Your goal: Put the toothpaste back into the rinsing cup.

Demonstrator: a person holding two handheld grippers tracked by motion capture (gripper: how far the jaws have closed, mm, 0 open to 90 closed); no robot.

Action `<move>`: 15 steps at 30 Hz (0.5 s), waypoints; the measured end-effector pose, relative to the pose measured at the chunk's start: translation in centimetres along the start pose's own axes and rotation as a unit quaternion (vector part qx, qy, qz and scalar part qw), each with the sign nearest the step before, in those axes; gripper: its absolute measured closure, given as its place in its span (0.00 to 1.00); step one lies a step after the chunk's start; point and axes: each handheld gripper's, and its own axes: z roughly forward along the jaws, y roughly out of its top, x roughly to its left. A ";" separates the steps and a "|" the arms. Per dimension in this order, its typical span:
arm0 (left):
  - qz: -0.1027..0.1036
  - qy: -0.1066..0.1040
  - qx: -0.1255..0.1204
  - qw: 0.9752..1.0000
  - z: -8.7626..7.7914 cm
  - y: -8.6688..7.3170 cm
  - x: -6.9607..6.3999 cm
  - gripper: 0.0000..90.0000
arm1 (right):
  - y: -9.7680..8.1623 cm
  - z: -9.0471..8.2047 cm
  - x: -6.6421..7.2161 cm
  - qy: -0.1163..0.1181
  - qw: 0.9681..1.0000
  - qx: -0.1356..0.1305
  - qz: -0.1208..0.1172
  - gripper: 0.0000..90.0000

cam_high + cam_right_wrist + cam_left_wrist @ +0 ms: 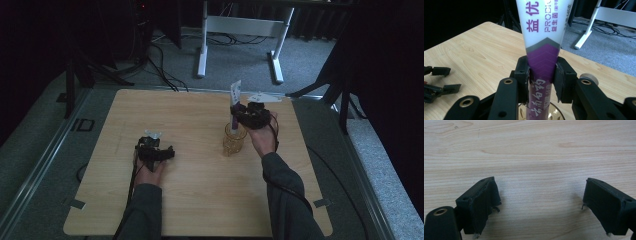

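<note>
A white and purple toothpaste tube (pixel 541 30) stands upright in an amber glass cup (pixel 234 141) right of the table's middle. My right gripper (pixel 541 75) is shut on the tube's purple part just above the cup's rim (pixel 554 114), a pad touching each side. From above, the right gripper (pixel 239 113) comes at the tube (pixel 235 94) from the right. My left gripper (pixel 540 187) is open over bare wood with nothing between its jaws. It rests left of the middle (pixel 155 150), well apart from the cup.
The light wooden table (pixel 200 200) ends at a grey carpeted floor. A white desk frame (pixel 202 50) and cables stand behind the far edge, and black stands are at both back corners. My left gripper (pixel 436 85) lies far left in the right gripper view.
</note>
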 end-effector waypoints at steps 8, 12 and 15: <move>0.000 0.000 0.000 1.000 0.0 0.0 0.0 0.13 | -1.0 0.0 -0.1 -0.001 1.000 0.012 -0.002 0.75; 0.000 0.000 0.000 1.000 0.0 0.0 0.0 0.13 | -1.6 0.1 -0.1 -0.003 1.000 0.022 -0.003 0.75; 0.000 0.000 0.000 1.000 0.0 0.0 0.0 0.13 | -2.0 0.2 -0.1 -0.005 1.000 0.028 -0.004 0.75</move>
